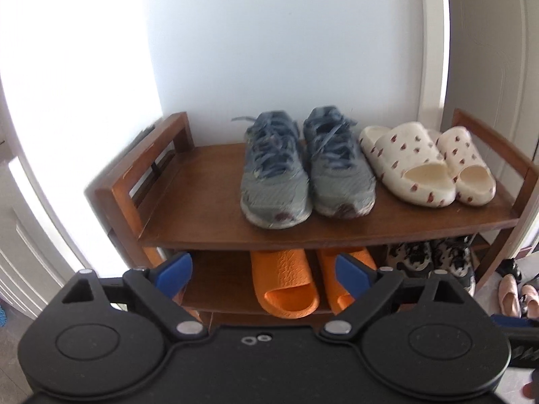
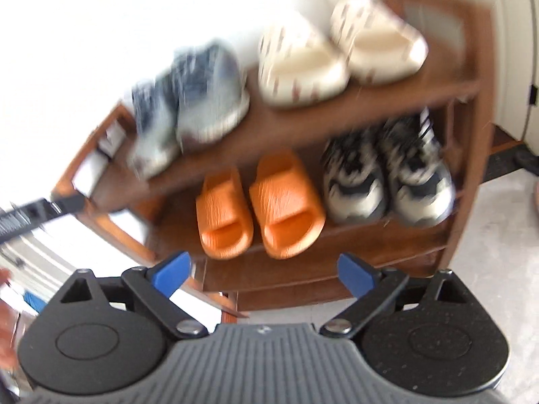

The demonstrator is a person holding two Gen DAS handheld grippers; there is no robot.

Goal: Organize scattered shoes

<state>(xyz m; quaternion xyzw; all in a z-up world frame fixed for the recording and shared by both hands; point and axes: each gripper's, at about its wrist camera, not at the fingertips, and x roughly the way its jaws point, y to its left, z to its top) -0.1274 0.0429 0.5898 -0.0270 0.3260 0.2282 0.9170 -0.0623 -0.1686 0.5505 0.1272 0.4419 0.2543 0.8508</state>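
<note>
On the top board of the shoe rack (image 1: 215, 232) we count two grey trainers (image 1: 275, 181) and two cream slippers (image 1: 407, 165). On the board below we count two orange slippers (image 2: 259, 205) and two black-and-white trainers (image 2: 387, 178). On the floor right of the rack we count two pink flat shoes (image 1: 515, 294). That makes ten shoes, five pairs, and one rack.

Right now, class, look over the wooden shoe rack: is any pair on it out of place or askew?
One thing stands out: on the brown wooden shoe rack, the cream spotted slides overlap instead of sitting side by side. The grey-blue lace-up sneakers and orange rubber slides sit neatly paired.
</note>
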